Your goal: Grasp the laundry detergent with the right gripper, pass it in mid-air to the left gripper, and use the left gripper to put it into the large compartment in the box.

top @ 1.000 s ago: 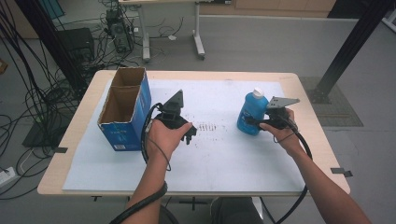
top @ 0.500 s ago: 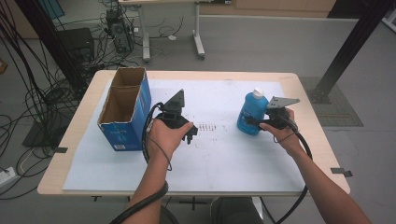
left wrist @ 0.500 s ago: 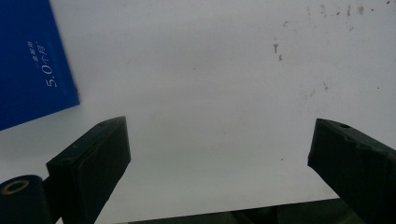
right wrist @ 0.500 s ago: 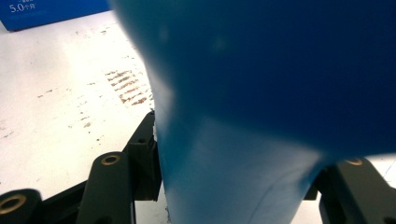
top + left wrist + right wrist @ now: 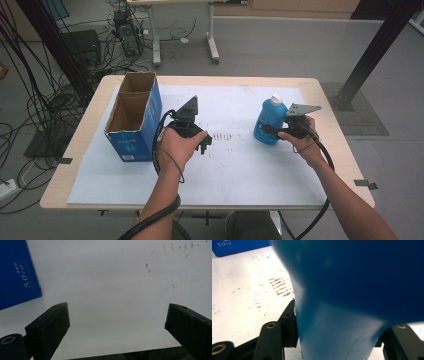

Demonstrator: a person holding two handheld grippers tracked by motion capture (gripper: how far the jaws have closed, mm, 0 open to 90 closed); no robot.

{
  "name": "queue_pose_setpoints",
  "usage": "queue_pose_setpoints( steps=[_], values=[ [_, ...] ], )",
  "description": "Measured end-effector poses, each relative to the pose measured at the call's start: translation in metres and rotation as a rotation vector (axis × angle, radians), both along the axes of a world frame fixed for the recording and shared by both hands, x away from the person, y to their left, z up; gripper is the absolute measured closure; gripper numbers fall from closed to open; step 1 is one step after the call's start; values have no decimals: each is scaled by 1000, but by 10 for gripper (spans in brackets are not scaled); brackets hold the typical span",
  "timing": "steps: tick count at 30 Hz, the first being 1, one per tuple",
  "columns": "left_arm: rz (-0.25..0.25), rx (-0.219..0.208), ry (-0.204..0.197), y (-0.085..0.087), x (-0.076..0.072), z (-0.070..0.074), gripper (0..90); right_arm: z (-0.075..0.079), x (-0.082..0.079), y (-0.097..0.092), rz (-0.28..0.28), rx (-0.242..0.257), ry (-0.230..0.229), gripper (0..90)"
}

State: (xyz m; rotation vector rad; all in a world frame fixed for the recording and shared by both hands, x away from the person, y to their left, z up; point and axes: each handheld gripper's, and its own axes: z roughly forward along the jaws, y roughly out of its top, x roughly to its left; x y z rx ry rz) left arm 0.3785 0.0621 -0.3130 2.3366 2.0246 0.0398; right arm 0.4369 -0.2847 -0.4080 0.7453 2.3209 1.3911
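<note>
Overhead faces table [image 5: 210,175]; claw cameras close, downward.

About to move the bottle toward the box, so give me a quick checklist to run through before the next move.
1. Right gripper closed on the blue bottle: ok, the jaws press both sides in the right gripper view.
2. Bottle upright, white cap on: ok.
3. Cardboard box open at the top, both compartments look empty: ok.
4. Left gripper open, nothing between the jaws: ok.
5. Path across the white mat to the box: not ok, the left hand and its gripper sit between bottle and box.
6. Bottle lifted or resting on the mat: cannot tell.
</note>
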Motion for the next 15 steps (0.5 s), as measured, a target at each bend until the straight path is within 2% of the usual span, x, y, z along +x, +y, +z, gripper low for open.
queue_pose_setpoints(
  steps=[15],
  values=[
    [-2,6,2,1,0,0,61,0,0,0,1,2,2,423]
  ],
)
